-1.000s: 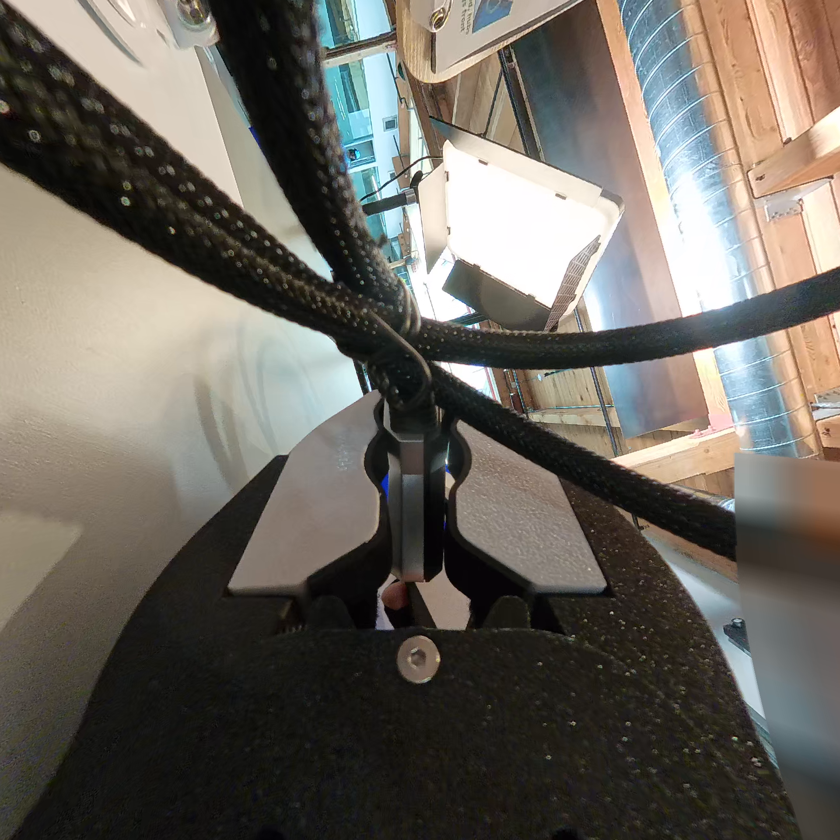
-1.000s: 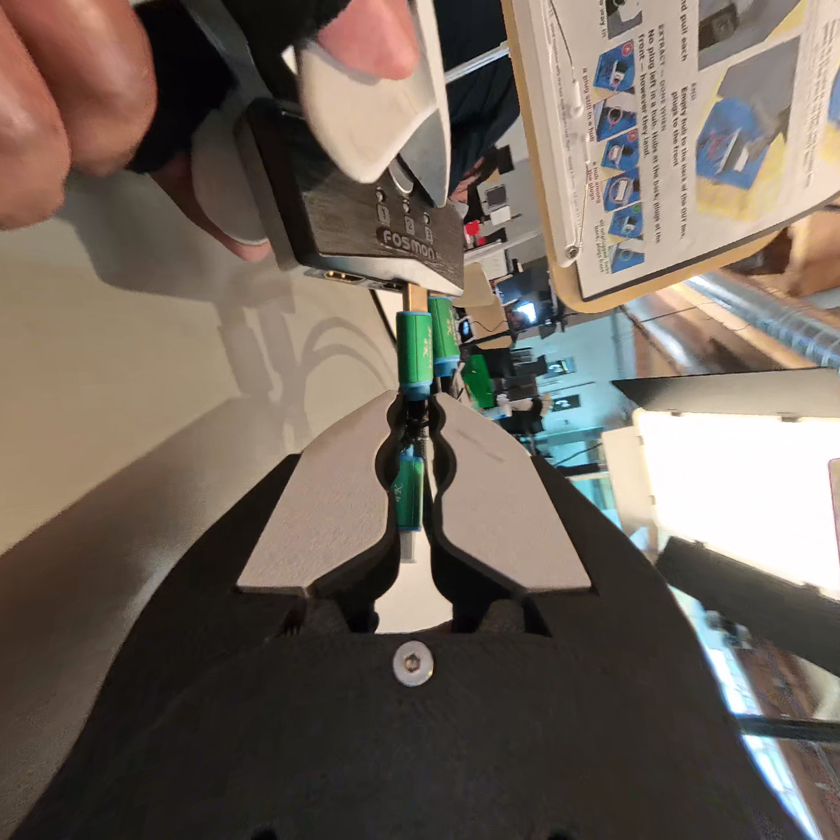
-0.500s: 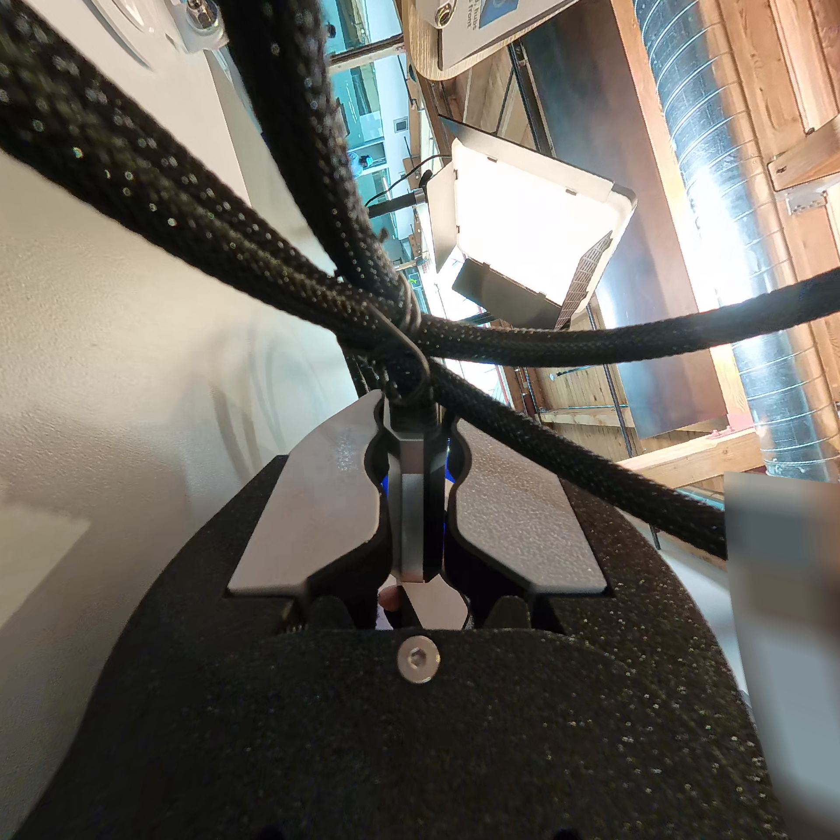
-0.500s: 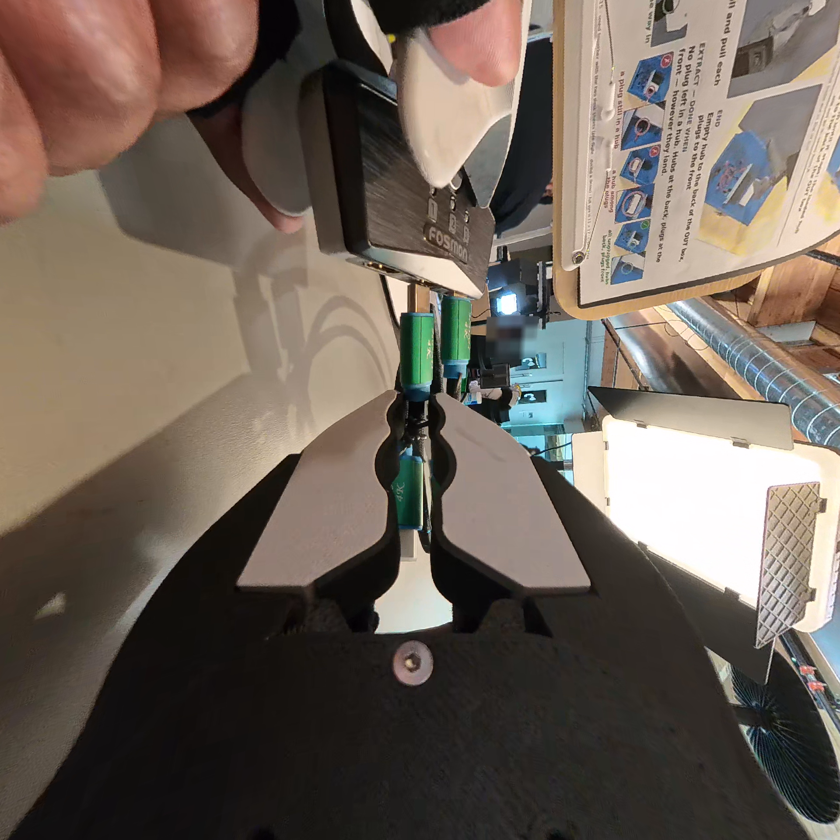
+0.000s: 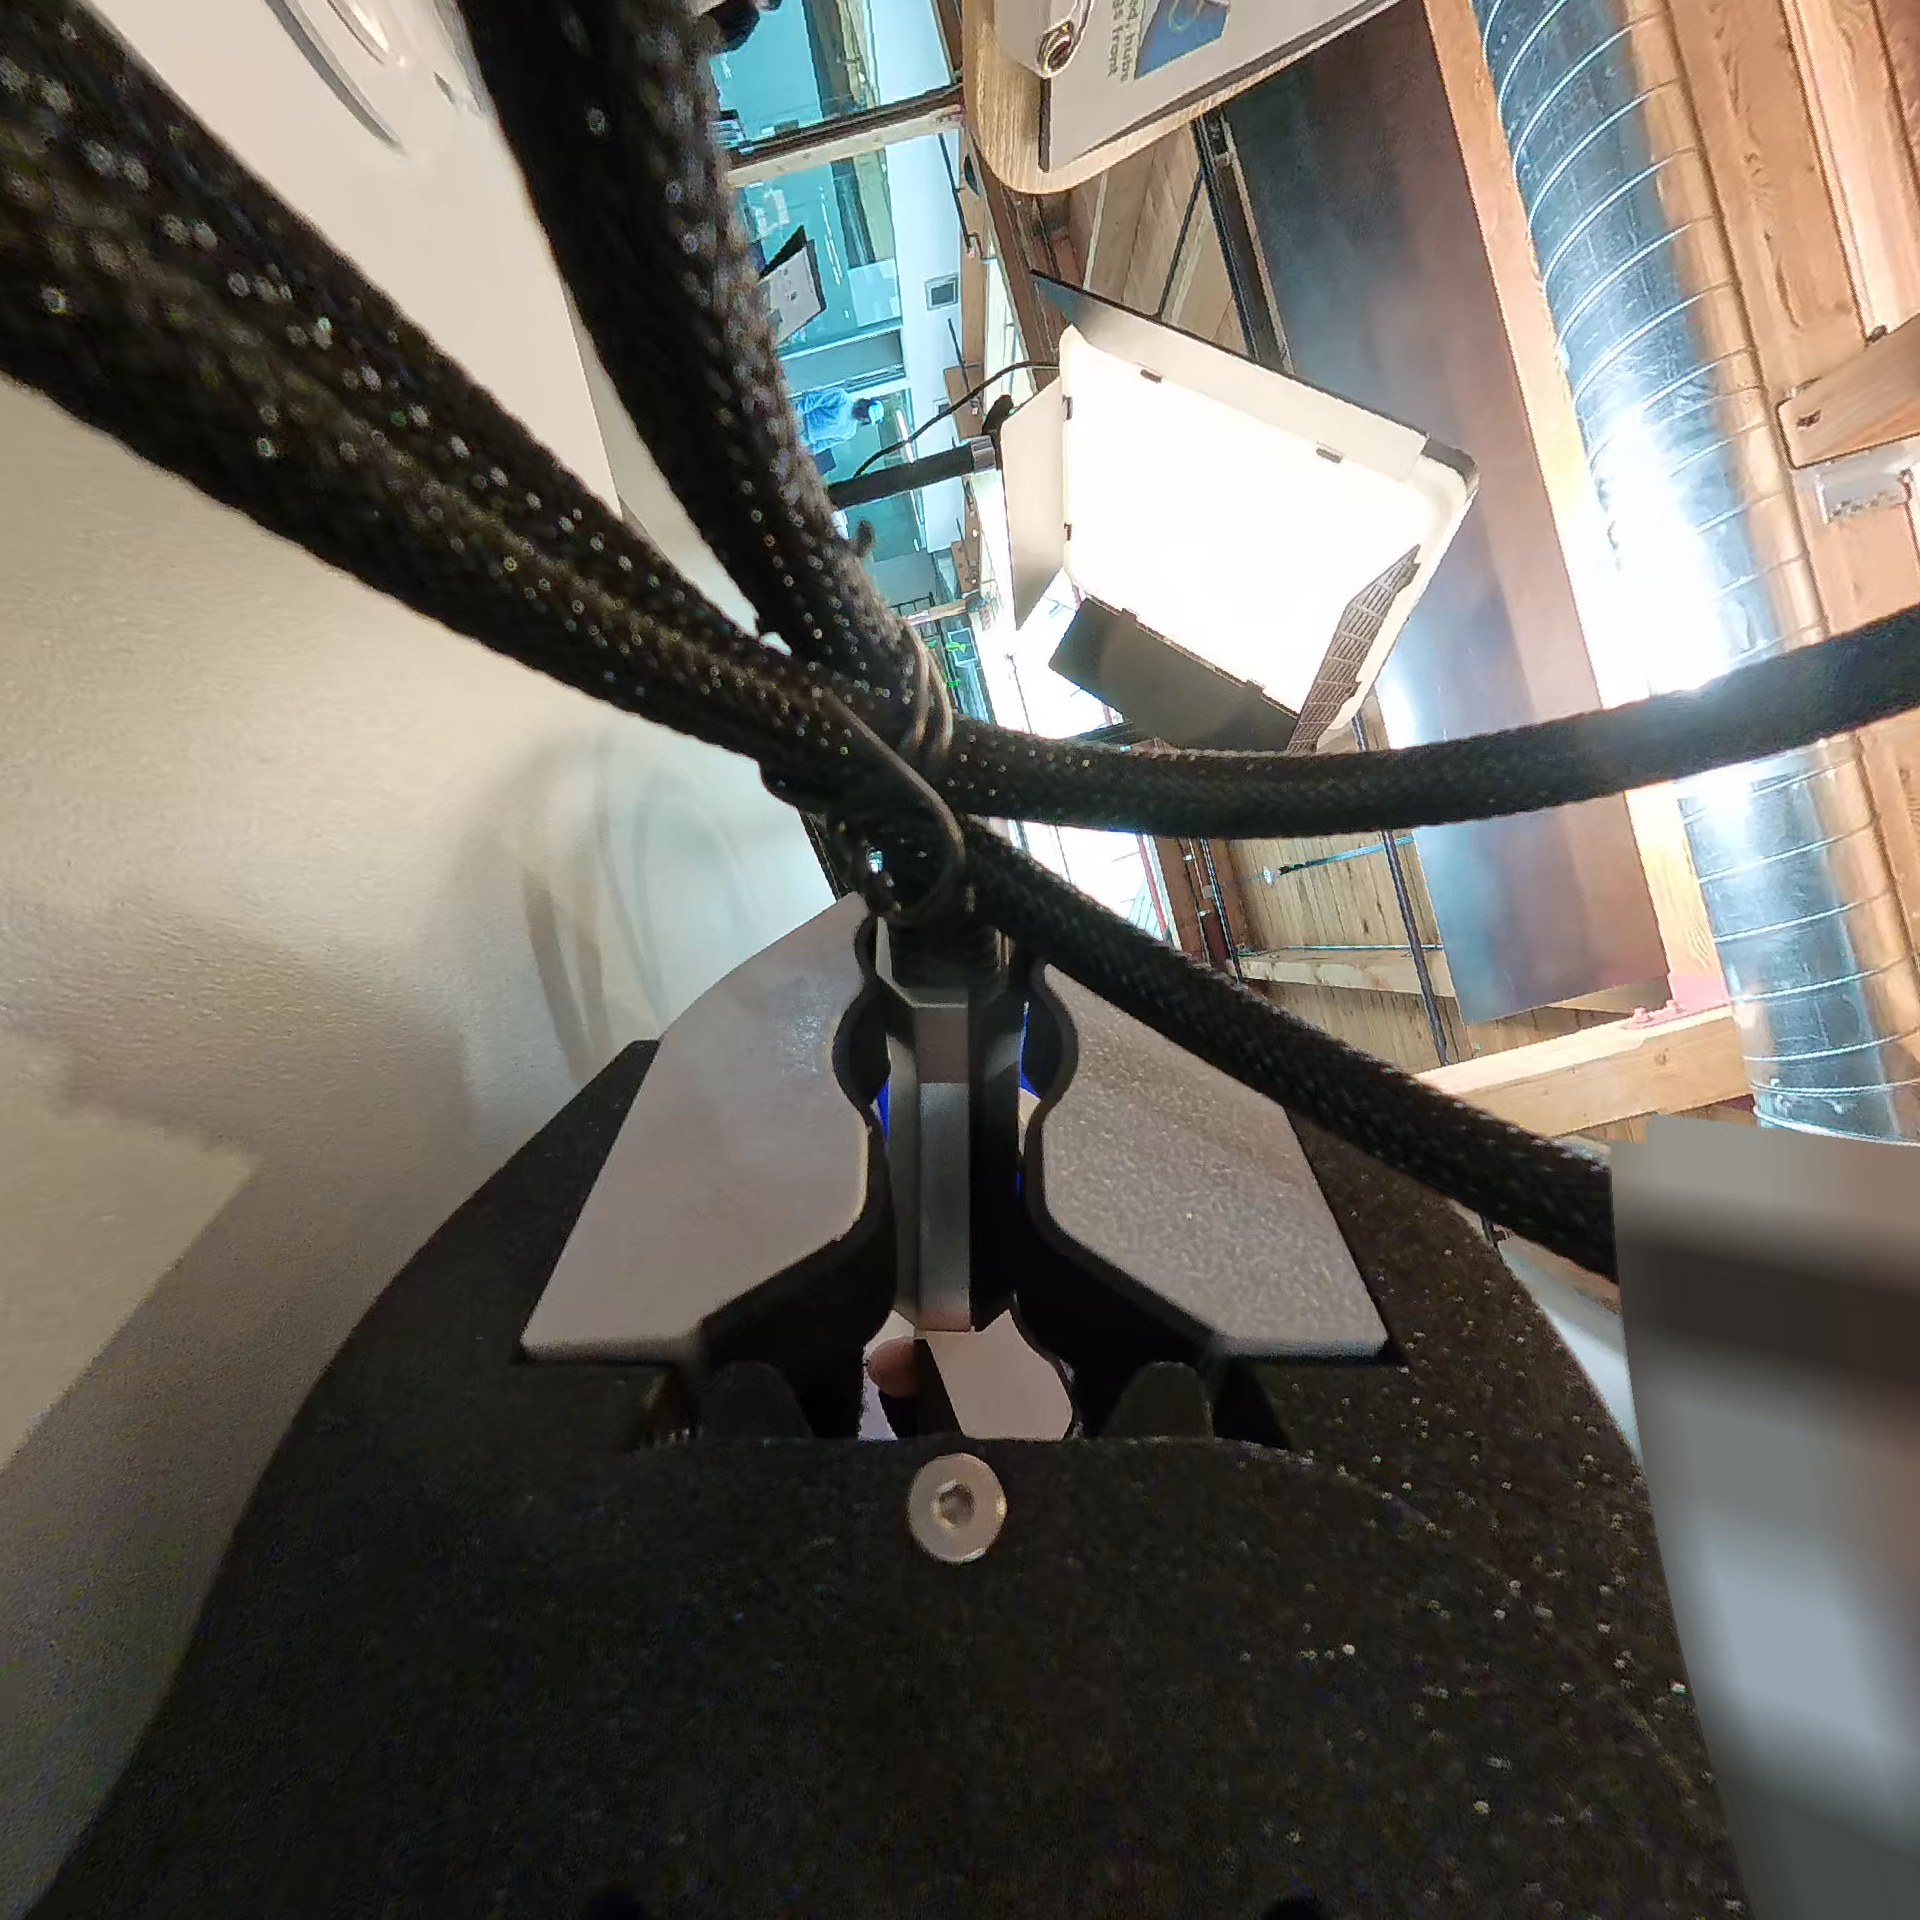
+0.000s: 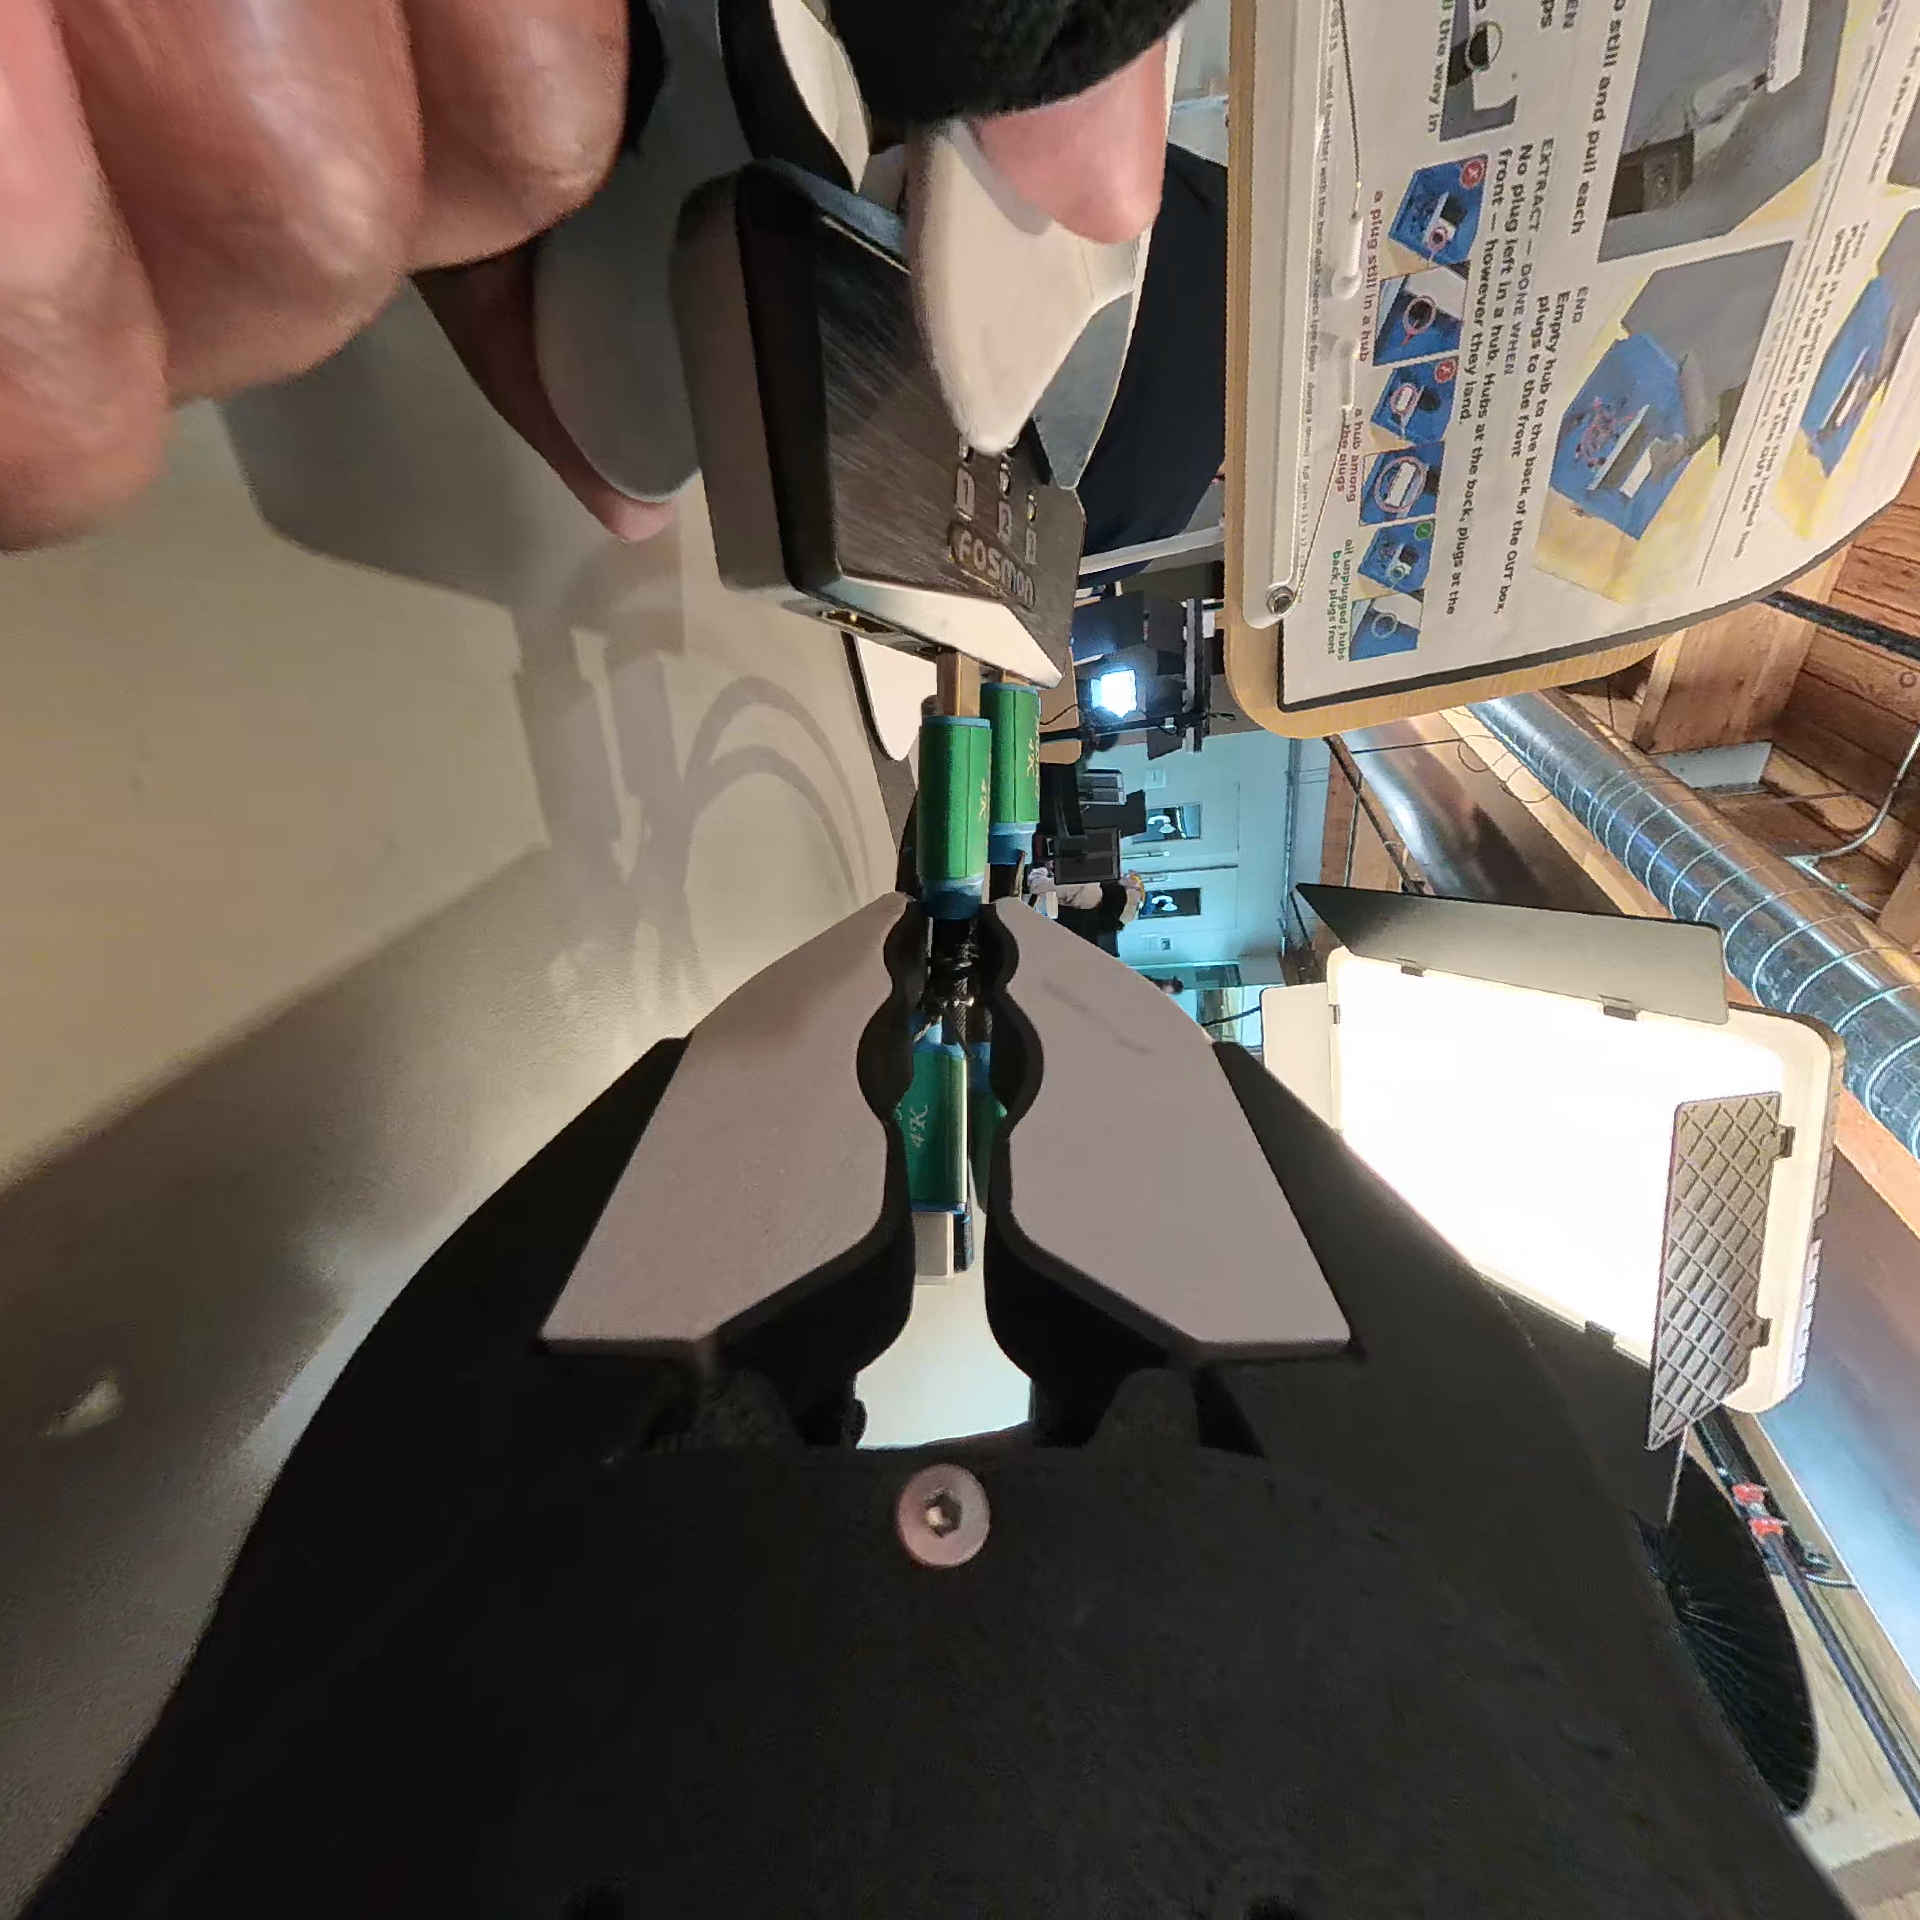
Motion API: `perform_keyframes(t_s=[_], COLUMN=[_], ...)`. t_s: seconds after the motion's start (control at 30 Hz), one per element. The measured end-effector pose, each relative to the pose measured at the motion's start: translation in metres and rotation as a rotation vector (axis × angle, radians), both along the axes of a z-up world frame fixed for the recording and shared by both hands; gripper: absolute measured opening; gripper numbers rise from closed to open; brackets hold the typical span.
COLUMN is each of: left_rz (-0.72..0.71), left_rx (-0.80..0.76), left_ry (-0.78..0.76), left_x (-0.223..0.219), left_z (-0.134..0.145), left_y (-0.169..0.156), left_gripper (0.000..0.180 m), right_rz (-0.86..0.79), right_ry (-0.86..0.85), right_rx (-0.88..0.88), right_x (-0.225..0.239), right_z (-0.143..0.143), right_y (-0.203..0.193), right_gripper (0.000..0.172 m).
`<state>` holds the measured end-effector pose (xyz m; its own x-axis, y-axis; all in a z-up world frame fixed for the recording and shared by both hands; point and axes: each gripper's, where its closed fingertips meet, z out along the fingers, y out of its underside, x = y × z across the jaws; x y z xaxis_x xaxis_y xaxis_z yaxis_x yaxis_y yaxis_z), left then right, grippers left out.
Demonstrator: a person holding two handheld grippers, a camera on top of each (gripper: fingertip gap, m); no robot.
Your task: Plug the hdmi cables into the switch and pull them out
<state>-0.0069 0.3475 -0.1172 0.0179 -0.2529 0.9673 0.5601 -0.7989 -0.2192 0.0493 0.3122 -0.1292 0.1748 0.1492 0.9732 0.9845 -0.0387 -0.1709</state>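
**Hub clamped in one tool, its cable pinched in the other**

The left gripper [image 5: 940,935] is closed narrowly on a slim dark grey brushed-metal hub [image 6: 894,436]. Its own camera sees the hub edge-on between the pale fingers. The right wrist view shows the same clamp from outside: a white finger [image 6: 987,343] lies flat on the hub's broad face, and a person's hand [image 6: 260,208] is wrapped round the tool behind it. Thick black braided cables [image 5: 1247,790], tied together by a thin wire loop, cross just ahead of the left fingertips.

Two green cylindrical plugs with light blue collars [image 6: 954,800] sit side by side in the hub's lower edge, the nearer one showing a little gold metal at the socket. The right gripper [image 6: 954,914] is nearly shut. Its tips pinch a thin black braided cable [image 6: 961,966] just behind the nearer plug's collar. A third green plug [image 6: 935,1132] lies farther back in the hollow between the fingers; I cannot tell whether the pads press on it.

As I judge it, the right grip is on cable rather than plug shell, so it is the weaker hold. The fingers run roughly in line with the plug, and any force is best kept along that line. The hub's flat clamp looks firm.

Both tools are held above a pale matte surface [image 6: 312,831]. A lit panel lamp [image 6: 1486,1143] and a wooden board carrying a printed sheet [image 6: 1558,312] stand beyond.
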Motion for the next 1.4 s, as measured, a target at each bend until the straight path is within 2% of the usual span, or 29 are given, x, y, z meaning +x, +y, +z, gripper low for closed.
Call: perform_keyframes(t_s=[0.6, 1.03, 1.4], left_rz=[0.010, -0.003, 0.012], left_rx=[-0.131, -0.167, -0.184], left_ry=[-0.011, -0.119, -0.122], left_x=[-0.011, -0.020, -0.023], left_z=[-0.016, -0.012, -0.014], left_y=[0.001, 0.002, 0.003], left_gripper=[0.022, 0.022, 0.022], right_rz=[0.053, 0.187, 0.182], right_ry=[-0.191, -0.344, -0.425], right_rx=[0.027, 0.195, 0.222], right_x=[-0.013, -0.023, -0.027], right_z=[-0.009, 0.000, -0.003], right_y=[0.000, 0.003, 0.004], right_gripper=[0.009, 0.009, 0.009])
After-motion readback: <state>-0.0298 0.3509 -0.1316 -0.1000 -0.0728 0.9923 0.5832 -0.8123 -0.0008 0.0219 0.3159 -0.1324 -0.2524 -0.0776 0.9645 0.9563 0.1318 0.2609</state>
